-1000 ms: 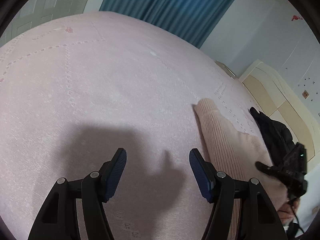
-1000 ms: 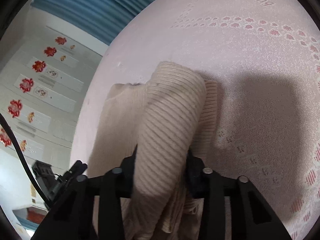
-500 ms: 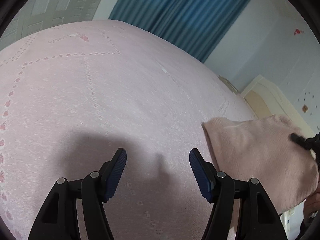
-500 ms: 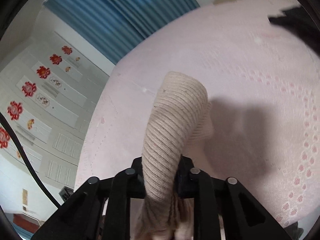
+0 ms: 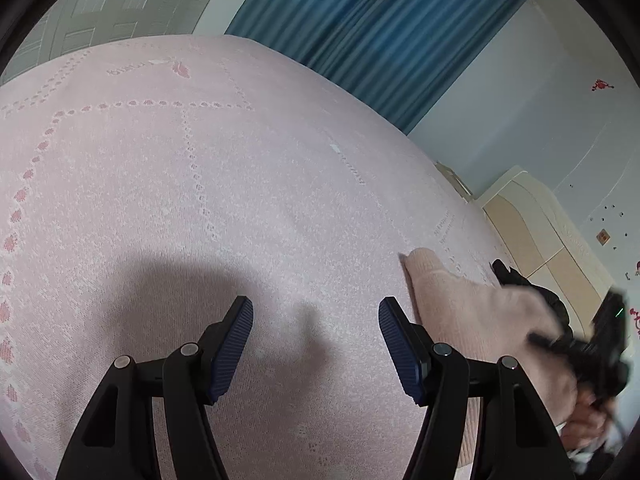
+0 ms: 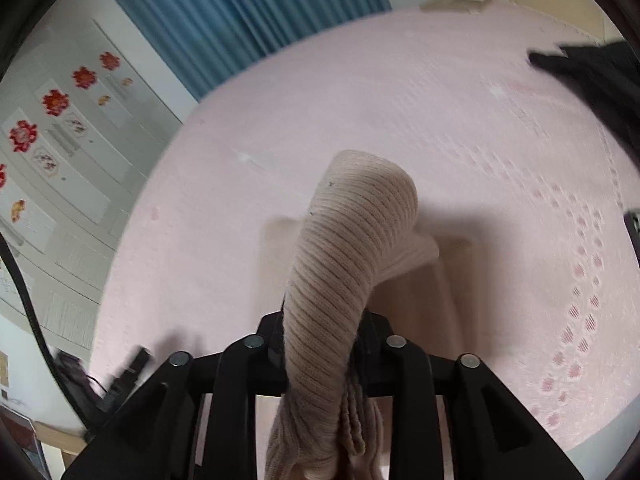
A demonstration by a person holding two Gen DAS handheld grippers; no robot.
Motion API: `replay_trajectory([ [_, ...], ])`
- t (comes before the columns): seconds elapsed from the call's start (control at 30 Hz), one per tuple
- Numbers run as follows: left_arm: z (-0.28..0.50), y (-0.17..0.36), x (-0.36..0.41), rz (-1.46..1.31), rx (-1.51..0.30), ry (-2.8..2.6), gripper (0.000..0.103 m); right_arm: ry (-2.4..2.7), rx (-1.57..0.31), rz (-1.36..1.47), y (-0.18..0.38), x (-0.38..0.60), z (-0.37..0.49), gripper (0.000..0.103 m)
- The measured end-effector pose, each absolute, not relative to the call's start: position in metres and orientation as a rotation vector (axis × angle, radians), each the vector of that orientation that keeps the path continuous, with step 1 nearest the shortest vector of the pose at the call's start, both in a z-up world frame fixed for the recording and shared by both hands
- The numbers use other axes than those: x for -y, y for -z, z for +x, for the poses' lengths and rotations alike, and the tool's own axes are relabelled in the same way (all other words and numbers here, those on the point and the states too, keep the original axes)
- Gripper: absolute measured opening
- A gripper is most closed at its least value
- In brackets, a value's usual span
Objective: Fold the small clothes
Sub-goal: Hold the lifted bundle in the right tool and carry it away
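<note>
A beige ribbed knit sweater (image 6: 344, 264) is pinched in my right gripper (image 6: 320, 332), which is shut on it and holds a fold of it up over the pink bedspread (image 6: 400, 112). The rest of the sweater lies on the bed beneath. In the left wrist view the sweater (image 5: 472, 320) shows at the right, with the right gripper (image 5: 600, 344) blurred at its far edge. My left gripper (image 5: 316, 340) is open and empty, low over the bedspread (image 5: 200, 200), just left of the sweater's near edge.
A black garment (image 6: 596, 76) lies on the bed at the far right; it also shows in the left wrist view (image 5: 528, 284). Blue curtains (image 5: 380, 36) and a cream headboard (image 5: 536, 232) bound the bed. A cabinet with red flowers (image 6: 52, 128) stands left.
My right gripper has lifted the sweater fold higher and carried it across the bed. The left gripper has stayed open, with its view shifting slightly.
</note>
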State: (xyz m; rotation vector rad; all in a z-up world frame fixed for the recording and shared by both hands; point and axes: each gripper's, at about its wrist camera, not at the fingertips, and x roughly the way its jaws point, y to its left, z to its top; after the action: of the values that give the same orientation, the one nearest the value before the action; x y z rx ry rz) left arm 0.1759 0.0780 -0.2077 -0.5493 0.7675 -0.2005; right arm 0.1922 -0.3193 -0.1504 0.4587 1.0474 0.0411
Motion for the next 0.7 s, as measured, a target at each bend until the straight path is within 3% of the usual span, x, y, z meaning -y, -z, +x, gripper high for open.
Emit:
replay_trajectory([
  [0.1, 0.178, 0.21, -0.076, -0.54, -0.777, 0.187, 0.063, 0.025, -1.136, 0.455, 0.188, 0.351, 0.181, 0.033],
  [0.33, 0.181, 0.212, -0.058, -0.446, -0.779, 0.137, 0.063, -0.054, -1.038, 0.475, 0.188, 0.372, 0.146, 0.055],
  [0.53, 0.184, 0.221, -0.042, -0.393, -0.824, 0.125, 0.063, -0.136, -1.062, 0.669, 0.233, 0.38, 0.175, 0.068],
  [0.67, 0.178, 0.222, -0.029, -0.347, -0.835, 0.126, 0.063, -0.204, -1.066, 0.782, 0.254, 0.389, 0.199, 0.071],
  [0.7, 0.178, 0.222, -0.027, -0.339, -0.837, 0.125, 0.063, -0.214, -1.075, 0.764, 0.253, 0.386, 0.204, 0.064],
])
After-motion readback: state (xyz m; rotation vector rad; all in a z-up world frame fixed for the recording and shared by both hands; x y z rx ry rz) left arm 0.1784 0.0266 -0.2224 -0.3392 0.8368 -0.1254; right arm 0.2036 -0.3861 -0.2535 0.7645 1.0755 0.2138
